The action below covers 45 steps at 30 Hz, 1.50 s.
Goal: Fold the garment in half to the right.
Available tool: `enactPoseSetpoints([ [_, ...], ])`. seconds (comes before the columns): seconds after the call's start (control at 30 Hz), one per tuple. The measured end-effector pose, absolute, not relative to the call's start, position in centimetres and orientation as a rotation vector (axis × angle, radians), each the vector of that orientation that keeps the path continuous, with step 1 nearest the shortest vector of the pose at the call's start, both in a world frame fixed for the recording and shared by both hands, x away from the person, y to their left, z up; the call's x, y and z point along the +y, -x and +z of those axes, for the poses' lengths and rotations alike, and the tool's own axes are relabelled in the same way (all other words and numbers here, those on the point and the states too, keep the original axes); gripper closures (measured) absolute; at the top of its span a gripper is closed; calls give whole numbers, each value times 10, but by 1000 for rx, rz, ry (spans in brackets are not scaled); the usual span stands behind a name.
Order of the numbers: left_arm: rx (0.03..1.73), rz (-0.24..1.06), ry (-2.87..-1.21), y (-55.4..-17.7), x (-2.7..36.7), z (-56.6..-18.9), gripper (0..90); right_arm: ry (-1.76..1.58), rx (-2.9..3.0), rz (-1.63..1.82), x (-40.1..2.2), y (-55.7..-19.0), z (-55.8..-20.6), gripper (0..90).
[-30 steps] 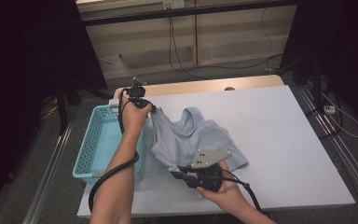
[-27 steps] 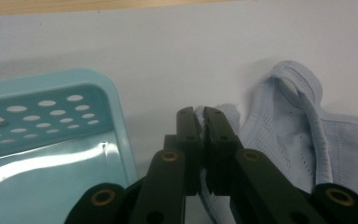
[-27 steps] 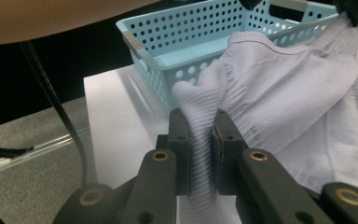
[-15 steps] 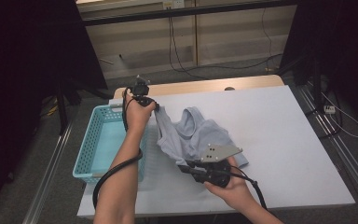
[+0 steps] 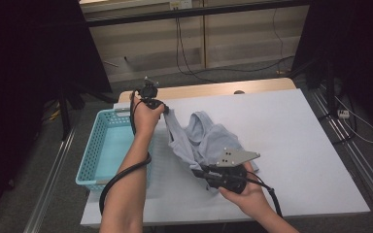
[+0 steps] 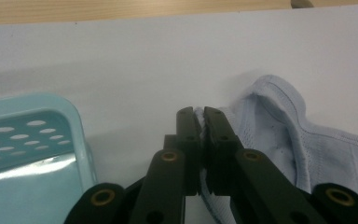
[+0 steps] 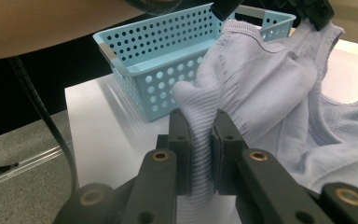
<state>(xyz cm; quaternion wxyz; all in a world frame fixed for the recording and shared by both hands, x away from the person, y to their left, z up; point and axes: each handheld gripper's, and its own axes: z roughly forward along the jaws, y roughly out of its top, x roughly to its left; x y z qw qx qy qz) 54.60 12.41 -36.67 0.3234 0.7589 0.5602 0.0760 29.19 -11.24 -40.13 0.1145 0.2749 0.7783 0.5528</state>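
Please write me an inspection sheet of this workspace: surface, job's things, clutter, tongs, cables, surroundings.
Surface: white table, wooden far edge.
Job's things: pale blue garment, partly lifted off the table; light blue basket at the table's left edge.
Clutter: nothing seen.
Tongs: left tongs shut on the garment's edge; right tongs shut on a fold of it.
Cables: black cable along the left forearm; more on the floor.
Surroundings: dark curtains, floor rails.

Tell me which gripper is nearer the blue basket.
Left. The left gripper holds the shirt up right beside the basket; the right gripper grips it farther off.
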Motion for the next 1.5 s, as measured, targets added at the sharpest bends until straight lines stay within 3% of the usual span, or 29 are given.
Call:
enactPoseSetpoints([
  [1.5, 1416, 175, -1965, -548, 102, -368, 848, -903, 2241, 1519, -150, -292, -412, 821],
])
